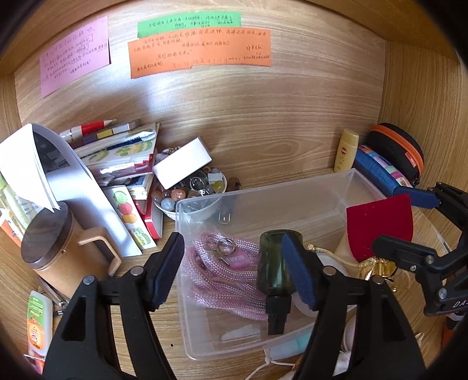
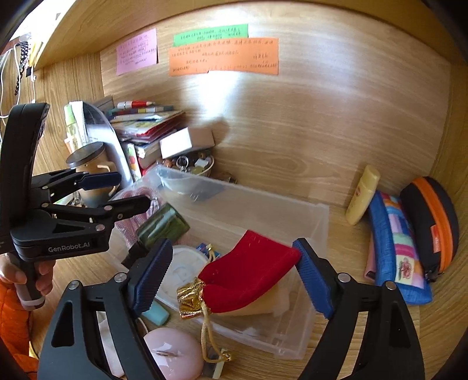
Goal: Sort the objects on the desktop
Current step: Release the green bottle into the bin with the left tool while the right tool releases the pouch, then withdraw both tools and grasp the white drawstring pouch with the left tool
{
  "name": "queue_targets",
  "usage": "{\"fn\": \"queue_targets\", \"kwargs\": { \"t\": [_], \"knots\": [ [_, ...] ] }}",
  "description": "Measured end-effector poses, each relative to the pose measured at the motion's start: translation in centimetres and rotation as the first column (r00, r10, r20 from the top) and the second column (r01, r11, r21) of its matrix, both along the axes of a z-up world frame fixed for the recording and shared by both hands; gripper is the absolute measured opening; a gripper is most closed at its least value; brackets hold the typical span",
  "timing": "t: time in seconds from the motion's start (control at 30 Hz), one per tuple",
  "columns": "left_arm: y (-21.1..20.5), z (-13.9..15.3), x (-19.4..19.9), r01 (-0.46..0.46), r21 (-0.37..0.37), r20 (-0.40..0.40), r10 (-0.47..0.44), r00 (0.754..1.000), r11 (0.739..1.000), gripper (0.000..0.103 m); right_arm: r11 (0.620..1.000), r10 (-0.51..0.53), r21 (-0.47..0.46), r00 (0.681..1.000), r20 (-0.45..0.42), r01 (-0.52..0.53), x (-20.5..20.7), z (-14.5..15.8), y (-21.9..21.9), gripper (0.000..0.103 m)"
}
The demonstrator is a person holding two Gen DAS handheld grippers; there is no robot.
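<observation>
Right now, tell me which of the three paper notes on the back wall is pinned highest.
The green note: it sits above the orange note, overlapping its top edge, while the pink note hangs lower to the left.

Three handwritten paper notes are stuck to the wooden back panel (image 1: 263, 117) of the desk: a pink note (image 1: 75, 55) toward its left edge, a green note (image 1: 189, 23) beside it, and an orange note (image 1: 200, 52) just below the green one, overlapping its lower edge.

Red velvet pouch (image 2: 251, 271) and green bottle (image 1: 275, 271) lie in clear bin (image 1: 263, 201).
</observation>
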State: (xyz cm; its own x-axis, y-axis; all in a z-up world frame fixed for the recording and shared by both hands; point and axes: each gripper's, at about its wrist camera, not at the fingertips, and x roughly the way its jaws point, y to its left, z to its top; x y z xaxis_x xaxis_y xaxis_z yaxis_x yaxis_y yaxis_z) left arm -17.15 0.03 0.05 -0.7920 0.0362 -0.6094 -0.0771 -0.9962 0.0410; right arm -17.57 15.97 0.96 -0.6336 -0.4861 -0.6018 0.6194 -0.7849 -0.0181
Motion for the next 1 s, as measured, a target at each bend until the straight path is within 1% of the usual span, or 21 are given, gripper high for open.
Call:
{"fn": "queue_targets", "kwargs": {
  "t": [0.07, 0.13, 0.23, 0.3, 0.37, 0.4, 0.47, 0.57, 0.73, 1.0],
  "knots": [
    [0.1, 0.3, 0.3, -0.009, -0.010, -0.012, 0.008, 1.000, 1.000, 0.075, 1.000, -0.005, 0.002, 1.000, -0.012, 0.005, 0.1, 0.3, 0.0, 0.082],
    [0.1, 0.5, 0.7, -0.020, -0.018, -0.021, 0.020, 1.000, 1.000, 0.085, 1.000, -0.011, 0.009, 1.000, -0.020, 0.012, 0.1, 0.4, 0.0, 0.082],
    [0.0, 0.9, 1.4, -0.036, -0.027, -0.035, 0.035, 0.999, 0.999, 0.094, 0.999, -0.026, 0.025, 0.998, -0.049, 0.027, 0.5, 0.9, -0.1, 0.082],
    [-0.2, 1.1, 1.8, -0.042, -0.026, -0.035, 0.041, 0.999, 0.999, 0.095, 0.999, -0.035, 0.032, 0.997, -0.073, 0.037, 0.9, 1.3, -0.1, 0.083],
    [-0.4, 1.3, 2.2, -0.058, -0.025, -0.029, 0.057, 0.998, 0.998, 0.096, 0.998, -0.041, 0.038, 0.994, -0.106, 0.046, 1.6, 1.9, -0.2, 0.090],
    [-0.5, 1.5, 2.5, -0.065, -0.021, -0.025, 0.064, 0.998, 0.998, 0.096, 0.998, -0.043, 0.038, 0.992, -0.116, 0.048, 1.8, 2.2, -0.2, 0.092],
    [-0.8, 1.7, 3.1, -0.071, -0.009, -0.025, 0.071, 0.997, 0.997, 0.097, 0.998, -0.047, 0.038, 0.988, -0.146, 0.053, 2.6, 2.8, -0.1, 0.093],
    [-1.3, 2.0, 4.1, -0.087, 0.006, -0.028, 0.087, 0.996, 0.996, 0.099, 0.998, -0.048, 0.033, 0.985, -0.165, 0.054, 3.7, 3.3, 0.2, 0.096],
    [-1.4, 2.1, 6.0, -0.094, 0.011, -0.032, 0.094, 0.995, 0.996, 0.099, 0.997, -0.059, 0.041, 0.983, -0.176, 0.067, 5.1, 3.3, 0.7, 0.097],
    [-0.3, 1.5, 8.5, -0.068, -0.005, -0.029, 0.068, 0.997, 0.998, 0.100, 0.993, -0.075, 0.073, 0.979, -0.187, 0.090, 7.4, 2.6, 1.7, 0.097]
  ]
}}
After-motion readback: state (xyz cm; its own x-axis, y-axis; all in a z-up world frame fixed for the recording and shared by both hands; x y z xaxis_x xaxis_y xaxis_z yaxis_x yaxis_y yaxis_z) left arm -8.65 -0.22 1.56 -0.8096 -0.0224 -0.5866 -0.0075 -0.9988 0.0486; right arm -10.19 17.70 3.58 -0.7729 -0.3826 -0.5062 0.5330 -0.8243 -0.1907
